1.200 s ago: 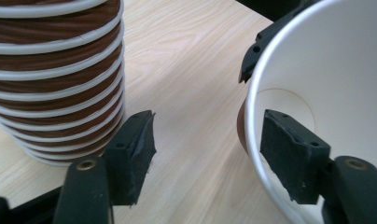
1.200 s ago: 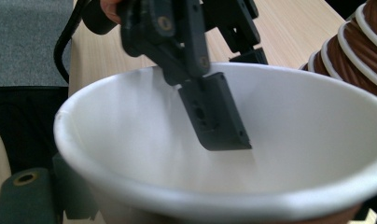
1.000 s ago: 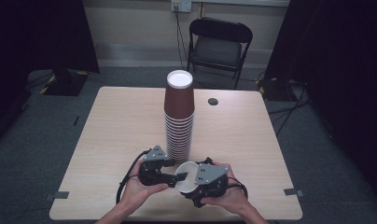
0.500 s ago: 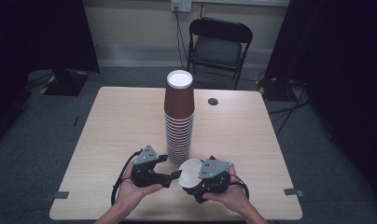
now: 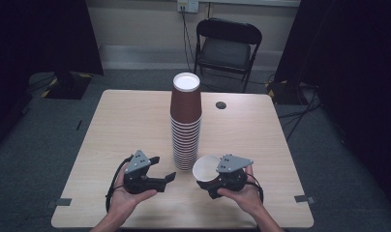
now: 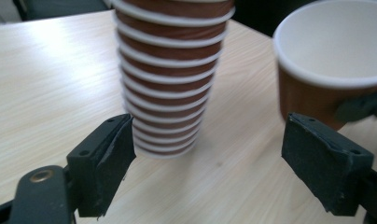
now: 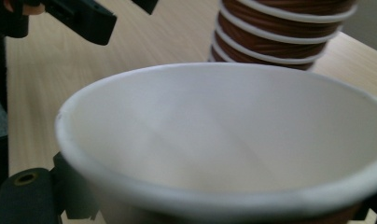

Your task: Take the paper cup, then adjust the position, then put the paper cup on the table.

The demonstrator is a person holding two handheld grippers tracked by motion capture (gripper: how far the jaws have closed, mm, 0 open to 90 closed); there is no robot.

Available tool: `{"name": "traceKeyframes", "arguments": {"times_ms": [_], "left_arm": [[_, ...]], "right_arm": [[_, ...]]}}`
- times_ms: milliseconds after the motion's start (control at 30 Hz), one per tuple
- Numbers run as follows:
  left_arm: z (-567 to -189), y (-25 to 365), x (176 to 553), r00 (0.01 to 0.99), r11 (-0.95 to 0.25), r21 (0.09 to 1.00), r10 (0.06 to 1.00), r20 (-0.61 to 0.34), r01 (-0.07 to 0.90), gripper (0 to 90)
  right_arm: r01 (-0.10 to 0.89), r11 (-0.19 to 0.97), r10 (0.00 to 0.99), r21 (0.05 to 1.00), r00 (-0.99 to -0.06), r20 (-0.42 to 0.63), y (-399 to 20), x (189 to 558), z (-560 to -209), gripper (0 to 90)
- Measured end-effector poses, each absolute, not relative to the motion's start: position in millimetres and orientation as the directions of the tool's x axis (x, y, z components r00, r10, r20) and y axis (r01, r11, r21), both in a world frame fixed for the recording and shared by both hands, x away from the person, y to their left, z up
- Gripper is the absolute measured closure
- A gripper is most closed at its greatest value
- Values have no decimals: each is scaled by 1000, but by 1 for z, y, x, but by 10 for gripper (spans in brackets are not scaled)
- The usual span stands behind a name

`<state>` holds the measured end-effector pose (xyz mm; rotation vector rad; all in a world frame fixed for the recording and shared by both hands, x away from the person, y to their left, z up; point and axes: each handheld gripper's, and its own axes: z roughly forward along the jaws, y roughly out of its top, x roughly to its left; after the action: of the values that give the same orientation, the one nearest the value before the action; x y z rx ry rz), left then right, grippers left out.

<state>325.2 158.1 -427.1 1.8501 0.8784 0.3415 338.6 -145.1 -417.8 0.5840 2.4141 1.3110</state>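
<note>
A tall stack of brown paper cups (image 5: 186, 121) with white rims stands upside down in the middle of the table. To its right I hold a single brown cup (image 5: 206, 169), mouth tilted up and leftward, with my right gripper (image 5: 211, 181) shut on its wall. In the right gripper view the cup's white inside (image 7: 224, 140) hides most of the jaws. My left gripper (image 5: 163, 167) lies left of the stack's foot. Its jaws have just been opening and hold nothing. In the left gripper view the stack (image 6: 170, 79) and the held cup (image 6: 331, 60) stand beyond the open gripper (image 6: 214, 156).
The wooden table (image 5: 116, 125) has bare room left and right of the stack. A small black disc (image 5: 220, 105) lies at the back right of the table. Behind the table stands a black folding chair (image 5: 227, 48).
The left gripper has let go of the single cup, opened wide and drawn away to the left. The right gripper has carried the cup a little to the right.
</note>
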Motion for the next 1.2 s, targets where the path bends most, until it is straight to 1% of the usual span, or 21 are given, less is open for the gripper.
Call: {"name": "traceKeyframes", "arguments": {"times_ms": [100, 133, 267, 367, 533, 600, 833, 1000, 1067, 1200], "left_arm": [[-432, 166, 325, 684, -238, 875, 717, -134, 421, 166], [-432, 166, 325, 684, -238, 875, 717, -134, 421, 166], [-435, 168, 325, 689, -247, 876, 715, -123, 414, 161], [-436, 169, 325, 690, -245, 877, 713, -127, 414, 157], [-438, 170, 323, 677, -234, 878, 725, -128, 417, 159], [-439, 171, 324, 676, -238, 879, 727, -120, 412, 160], [-444, 178, 327, 665, -227, 872, 733, -140, 433, 160], [-446, 180, 329, 669, -237, 869, 731, -135, 434, 169], [-447, 181, 329, 672, -236, 870, 728, -136, 432, 169], [-447, 184, 330, 660, -221, 869, 736, -149, 442, 169]], "right_arm": [[212, 474, 546, 855, -832, -96, -153, 343, -417, 116], [212, 474, 546, 855, -832, -96, -153, 343, -417, 116], [250, 418, 598, 873, -799, -58, -162, 356, -415, 116], [260, 391, 625, 883, -779, -47, -165, 365, -412, 116], [267, 369, 649, 890, -760, -40, -168, 376, -408, 116], [284, 338, 667, 897, -745, -16, -171, 384, -408, 117], [307, 295, 709, 905, -705, 8, -177, 404, -410, 116], [313, 275, 728, 909, -685, 15, -181, 414, -408, 116], [324, 249, 740, 913, -672, 37, -185, 422, -408, 116], [341, 245, 757, 908, -652, 41, -187, 435, -412, 116]]}}
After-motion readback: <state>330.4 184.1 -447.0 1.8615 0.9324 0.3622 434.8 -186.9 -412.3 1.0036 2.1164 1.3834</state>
